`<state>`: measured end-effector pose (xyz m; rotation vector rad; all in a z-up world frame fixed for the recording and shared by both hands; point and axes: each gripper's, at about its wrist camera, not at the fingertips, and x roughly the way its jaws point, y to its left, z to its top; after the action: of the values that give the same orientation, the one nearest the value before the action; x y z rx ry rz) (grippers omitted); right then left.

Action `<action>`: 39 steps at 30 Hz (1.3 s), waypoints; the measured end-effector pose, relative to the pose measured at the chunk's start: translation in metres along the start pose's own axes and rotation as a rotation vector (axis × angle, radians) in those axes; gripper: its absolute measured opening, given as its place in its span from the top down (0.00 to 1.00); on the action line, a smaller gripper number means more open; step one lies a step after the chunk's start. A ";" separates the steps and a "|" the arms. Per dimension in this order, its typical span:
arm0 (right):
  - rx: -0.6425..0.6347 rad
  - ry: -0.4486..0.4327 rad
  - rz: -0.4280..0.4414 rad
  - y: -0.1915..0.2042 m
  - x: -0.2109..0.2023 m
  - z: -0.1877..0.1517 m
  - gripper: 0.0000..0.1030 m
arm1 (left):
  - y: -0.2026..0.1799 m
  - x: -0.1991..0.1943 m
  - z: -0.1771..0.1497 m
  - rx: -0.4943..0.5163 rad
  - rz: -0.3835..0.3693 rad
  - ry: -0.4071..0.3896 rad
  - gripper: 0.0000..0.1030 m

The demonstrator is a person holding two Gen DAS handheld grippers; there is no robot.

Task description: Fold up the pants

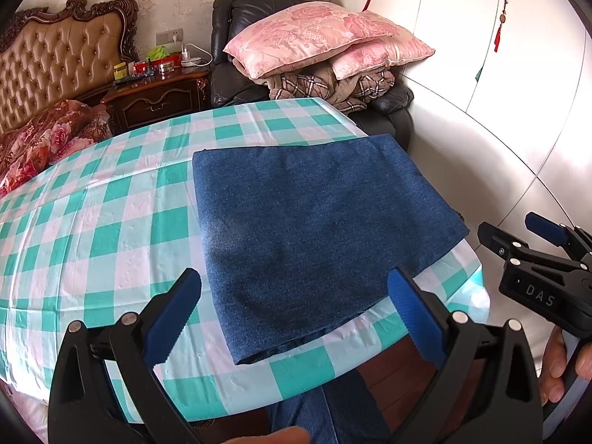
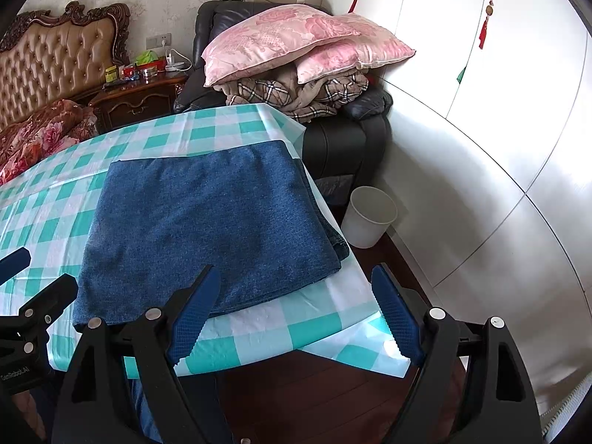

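The blue denim pants (image 1: 314, 229) lie folded into a flat rectangle on the table with the green-and-white checked cloth (image 1: 92, 229), near its right front corner; they also show in the right wrist view (image 2: 207, 229). My left gripper (image 1: 294, 296) is open and empty, held just short of the pants' near edge. My right gripper (image 2: 292, 296) is open and empty, above the table's front right corner (image 2: 296, 333), apart from the pants. The right gripper shows in the left wrist view (image 1: 525, 233), off the table's right side. The left gripper shows at the left edge of the right wrist view (image 2: 33, 273).
A black armchair (image 2: 344, 137) piled with pink pillows (image 2: 296, 37) and a plaid blanket stands behind the table. A white bin (image 2: 368, 222) stands on the floor to the right. White wardrobe doors (image 2: 499, 148) run along the right. A bed and nightstand (image 1: 155, 96) are at back left.
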<state>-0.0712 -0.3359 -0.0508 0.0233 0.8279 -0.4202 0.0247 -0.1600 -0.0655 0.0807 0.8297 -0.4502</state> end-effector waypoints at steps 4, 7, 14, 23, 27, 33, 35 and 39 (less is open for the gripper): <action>0.001 0.002 0.002 0.000 0.000 -0.001 0.22 | -0.001 0.001 0.000 0.001 0.001 0.001 0.02; 0.000 0.004 0.001 0.001 0.000 -0.002 0.22 | 0.000 0.000 0.000 0.001 0.000 0.001 0.02; 0.001 0.001 -0.010 0.001 0.000 -0.004 0.22 | 0.000 0.001 0.000 0.000 0.000 0.001 0.02; -0.005 0.005 -0.012 0.002 0.000 -0.004 0.22 | 0.000 0.000 0.000 0.000 0.000 0.001 0.02; 0.010 0.009 0.003 -0.001 0.001 -0.003 0.22 | 0.000 0.000 0.000 0.001 -0.001 0.001 0.02; 0.007 0.011 0.003 -0.001 0.001 -0.003 0.22 | 0.000 0.000 0.000 0.001 -0.001 0.001 0.02; 0.007 0.011 0.002 -0.001 0.001 -0.003 0.22 | 0.000 0.001 0.001 0.000 -0.001 0.001 0.02; 0.008 0.012 0.002 -0.001 0.001 -0.004 0.22 | 0.000 0.000 0.001 0.000 -0.001 0.001 0.02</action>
<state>-0.0734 -0.3364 -0.0538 0.0340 0.8377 -0.4214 0.0253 -0.1604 -0.0654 0.0811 0.8311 -0.4510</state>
